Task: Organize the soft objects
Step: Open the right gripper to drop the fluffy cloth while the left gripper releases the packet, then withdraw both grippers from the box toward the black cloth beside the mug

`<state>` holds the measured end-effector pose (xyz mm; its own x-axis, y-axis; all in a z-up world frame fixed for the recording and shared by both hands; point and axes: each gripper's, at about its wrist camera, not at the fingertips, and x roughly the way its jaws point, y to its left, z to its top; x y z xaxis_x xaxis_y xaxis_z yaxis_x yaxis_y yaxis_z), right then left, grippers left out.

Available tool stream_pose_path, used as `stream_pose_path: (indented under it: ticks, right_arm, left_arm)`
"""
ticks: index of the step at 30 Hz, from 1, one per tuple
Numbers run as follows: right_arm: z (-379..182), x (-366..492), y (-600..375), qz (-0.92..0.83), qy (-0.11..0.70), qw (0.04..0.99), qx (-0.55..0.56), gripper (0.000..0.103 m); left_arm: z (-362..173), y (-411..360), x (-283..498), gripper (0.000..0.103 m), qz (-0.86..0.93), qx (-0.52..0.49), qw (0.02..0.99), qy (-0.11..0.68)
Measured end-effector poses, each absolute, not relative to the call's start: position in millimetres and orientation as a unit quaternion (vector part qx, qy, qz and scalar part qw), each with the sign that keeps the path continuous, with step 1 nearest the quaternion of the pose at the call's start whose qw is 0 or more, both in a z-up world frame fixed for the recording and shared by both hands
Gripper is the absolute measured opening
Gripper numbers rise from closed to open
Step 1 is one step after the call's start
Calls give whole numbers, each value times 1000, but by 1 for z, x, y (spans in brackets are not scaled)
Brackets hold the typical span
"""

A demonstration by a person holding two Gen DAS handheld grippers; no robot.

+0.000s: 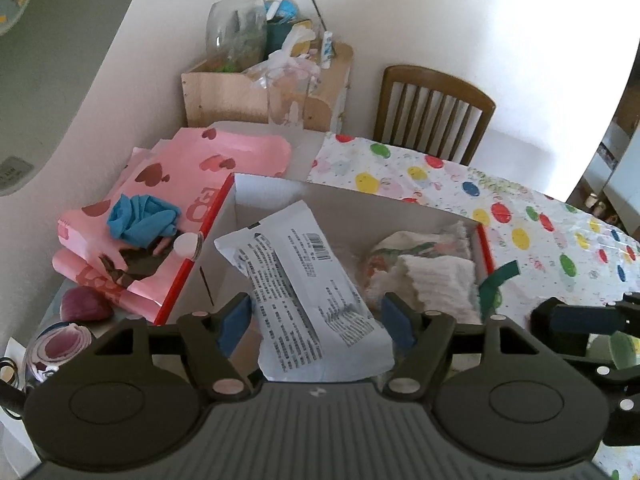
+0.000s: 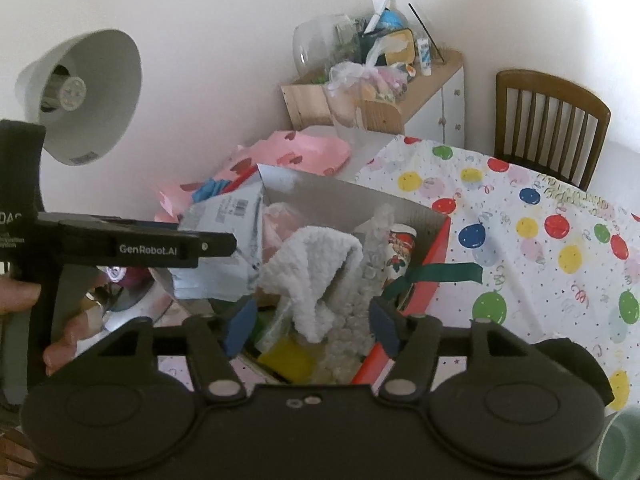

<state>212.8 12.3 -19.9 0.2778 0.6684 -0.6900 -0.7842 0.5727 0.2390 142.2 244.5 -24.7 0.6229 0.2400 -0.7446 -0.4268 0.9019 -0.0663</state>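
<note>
A red cardboard box (image 1: 486, 248) with a white inside stands on the table. In it lie a grey printed plastic pouch (image 1: 304, 280), white knitted cloths (image 1: 436, 280) and a patterned cloth (image 1: 404, 244). My left gripper (image 1: 316, 320) is open, its jaws either side of the pouch's near end. My right gripper (image 2: 312, 322) is open over the box (image 2: 436, 248), with a white fluffy cloth (image 2: 316, 276) hanging between its jaws. The pouch also shows in the right wrist view (image 2: 224, 240). A blue cloth (image 1: 140, 220) lies on pink bags left of the box.
Pink heart-print bags (image 1: 192, 168) are piled left of the box. A balloon-print tablecloth (image 1: 520, 216) covers the table to the right. A wooden chair (image 1: 432, 116) and a cluttered wooden shelf (image 1: 256, 88) stand behind. A lamp shade (image 2: 88, 96) hangs at the left.
</note>
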Motion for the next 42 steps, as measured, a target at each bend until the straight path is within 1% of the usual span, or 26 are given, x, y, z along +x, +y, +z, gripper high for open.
stream_pose_path:
  ticks: [1, 3, 5, 6, 7, 10, 12, 18, 26, 27, 29, 30, 42]
  right_arm:
    - [-17, 212, 10, 458, 390, 795, -73, 64]
    - [-12, 209, 4, 462, 385, 796, -71, 71]
    - [-7, 206, -2, 465, 378, 797, -69, 74]
    - [-4, 205, -4, 465, 376, 798, -68, 77]
    - [-2, 205, -7, 465, 374, 800, -67, 78]
    - [3, 204, -17, 467, 369, 801, -59, 83]
    - [6, 202, -24, 467, 365, 804, -55, 91]
    - [14, 197, -45, 459, 354, 813, -46, 101]
    - [24, 192, -76, 457, 349, 817, -35, 103]
    - [25, 192, -80, 456, 349, 818, -35, 103]
    - [26, 192, -89, 452, 347, 821, -35, 103]
    - [27, 192, -93, 451, 347, 821, -35, 103]
    - [30, 218, -155, 400, 349, 846, -55, 102]
  left_arm:
    - [-23, 242, 141, 71, 185, -119, 894, 391]
    - [-18, 238, 137, 71, 178, -119, 897, 385]
    - [-13, 232, 134, 72, 174, -116, 901, 380]
    - [-11, 228, 132, 73, 171, -114, 904, 376]
    - [-8, 225, 130, 76, 169, -111, 905, 373]
    - [-2, 216, 126, 80, 164, -108, 910, 365]
    - [1, 211, 124, 80, 160, -105, 913, 361]
    - [6, 195, 120, 81, 147, -106, 917, 356]
    - [3, 170, 116, 85, 113, -119, 921, 353]
    - [3, 166, 115, 87, 108, -122, 922, 352]
    - [2, 158, 115, 97, 98, -127, 922, 351]
    - [1, 154, 115, 99, 93, -128, 923, 351]
    - [-15, 98, 128, 101, 28, -126, 925, 357]
